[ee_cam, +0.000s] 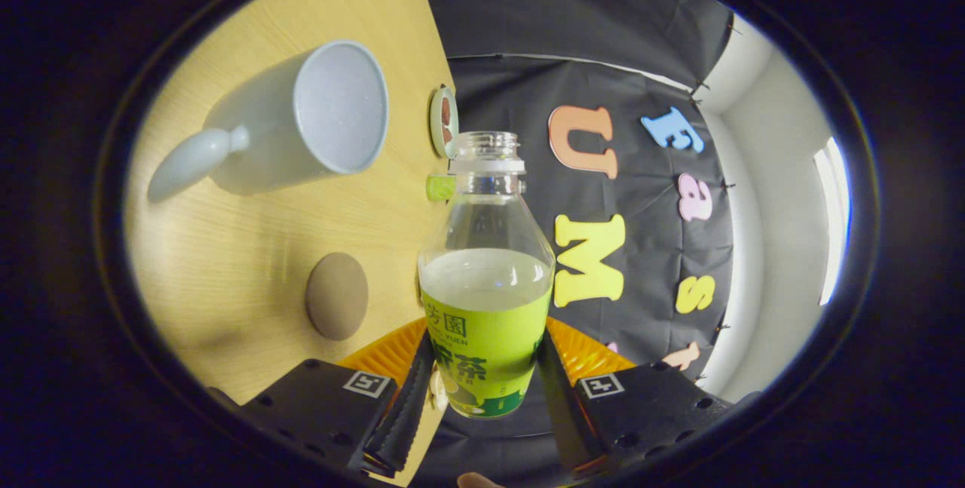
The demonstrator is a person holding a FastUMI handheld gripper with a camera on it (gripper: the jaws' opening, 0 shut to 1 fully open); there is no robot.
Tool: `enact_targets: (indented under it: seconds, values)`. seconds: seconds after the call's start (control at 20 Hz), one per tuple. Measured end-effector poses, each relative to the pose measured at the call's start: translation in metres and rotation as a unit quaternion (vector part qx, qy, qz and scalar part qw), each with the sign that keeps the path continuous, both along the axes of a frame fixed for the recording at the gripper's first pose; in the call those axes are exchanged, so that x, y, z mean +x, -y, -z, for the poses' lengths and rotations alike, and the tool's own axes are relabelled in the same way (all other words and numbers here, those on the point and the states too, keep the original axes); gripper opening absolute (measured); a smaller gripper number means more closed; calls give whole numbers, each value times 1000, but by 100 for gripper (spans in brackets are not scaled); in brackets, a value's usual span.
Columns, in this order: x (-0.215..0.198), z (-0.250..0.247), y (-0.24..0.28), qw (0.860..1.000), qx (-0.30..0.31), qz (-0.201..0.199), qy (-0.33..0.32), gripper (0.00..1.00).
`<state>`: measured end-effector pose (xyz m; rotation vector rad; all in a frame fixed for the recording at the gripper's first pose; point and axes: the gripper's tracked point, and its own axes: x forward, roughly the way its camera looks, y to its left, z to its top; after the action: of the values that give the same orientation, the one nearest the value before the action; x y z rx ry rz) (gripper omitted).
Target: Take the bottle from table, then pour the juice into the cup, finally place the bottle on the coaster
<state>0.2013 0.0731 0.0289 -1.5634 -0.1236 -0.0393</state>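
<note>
Jaws clamped on bottle (486, 299), one finger each side of green label, low on body; gripper (482, 390) at bottom centre of frame. Bottle uncapped, pale juice up to shoulder, long axis running from jaws toward frame centre, mouth leading. Whole view rolled: desk (226, 269) fills left half. Cup (301, 122) upper left, open mouth facing bottle's side, handle away. Pour, by my judgement, needs neck swung left over cup rim. Coaster (337, 296), brown disc, lower left, just beside bottle, nearer jaws than cup.
</note>
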Motion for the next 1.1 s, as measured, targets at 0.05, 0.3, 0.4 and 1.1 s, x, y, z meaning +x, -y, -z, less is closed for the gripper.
enact_targets:
  seconds: [0.05, 0.3, 0.4, 1.1]
  values:
    - [1, -2, 0, 1000, -14, 2, 5, 77]
    - [-2, -7, -8, 998, -62, 0, 23, 77]
    - [-4, -10, -11, 996, -83, 1, 30, 77]
    - [-5, -37, -20, 982, -171, 5, 73, 77]
